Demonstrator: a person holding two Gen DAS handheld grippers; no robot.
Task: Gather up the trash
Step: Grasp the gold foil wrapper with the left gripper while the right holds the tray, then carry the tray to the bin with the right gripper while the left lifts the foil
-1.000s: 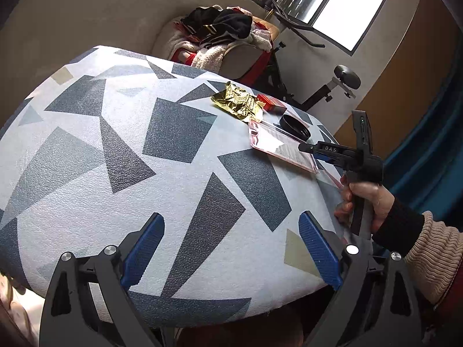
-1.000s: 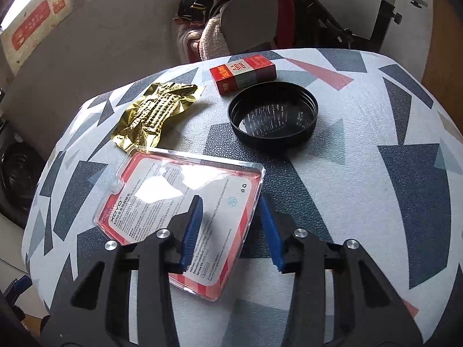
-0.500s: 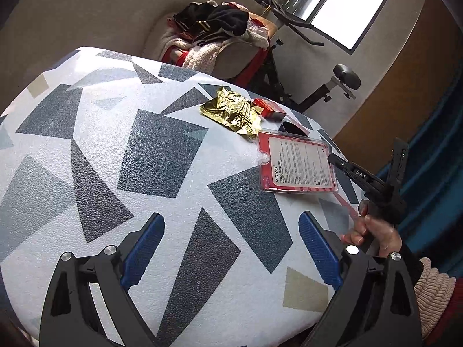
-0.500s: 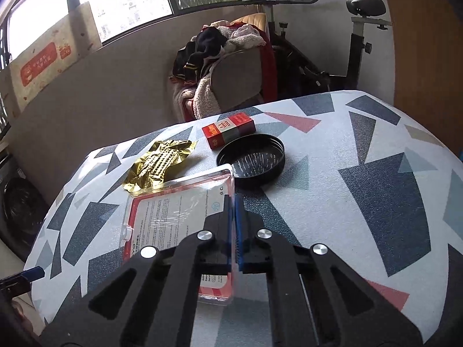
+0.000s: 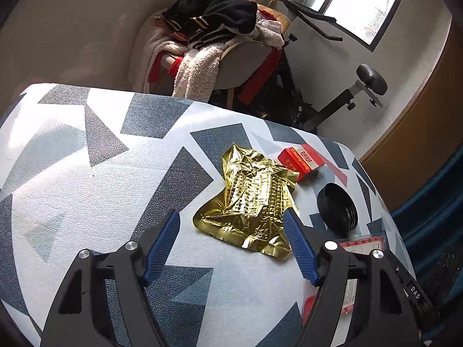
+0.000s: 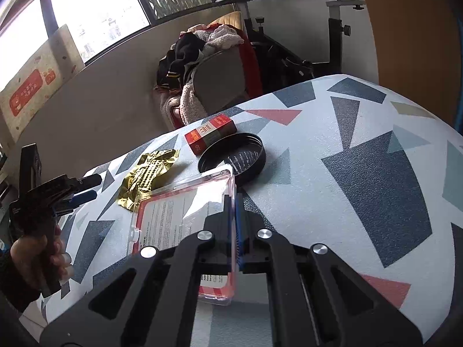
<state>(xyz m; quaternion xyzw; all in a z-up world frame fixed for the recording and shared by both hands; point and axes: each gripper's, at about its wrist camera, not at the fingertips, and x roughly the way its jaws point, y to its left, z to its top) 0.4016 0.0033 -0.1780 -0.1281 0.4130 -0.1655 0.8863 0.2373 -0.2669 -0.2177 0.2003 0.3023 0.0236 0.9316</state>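
Observation:
A crumpled gold foil wrapper (image 5: 251, 202) lies on the patterned table (image 5: 86, 190). My left gripper (image 5: 231, 222) is open, its blue fingers straddling the near part of the wrapper just above it. My right gripper (image 6: 233, 202) is shut on the edge of a clear red-backed blister pack (image 6: 179, 219) and holds it lifted off the table. The pack shows partly in the left wrist view (image 5: 361, 245). The wrapper also shows in the right wrist view (image 6: 147, 173), with the left gripper (image 6: 86, 188) beside it.
A red box (image 5: 301, 160) and a black round lid (image 5: 337, 208) lie past the wrapper; both show in the right wrist view, box (image 6: 211, 133), lid (image 6: 234, 159). A chair piled with clothes (image 5: 214, 46) and an exercise bike (image 6: 289, 29) stand behind the table.
My left gripper moved forward and right until its open fingers straddle the gold wrapper. My right gripper stayed shut on the blister pack and lifted it higher.

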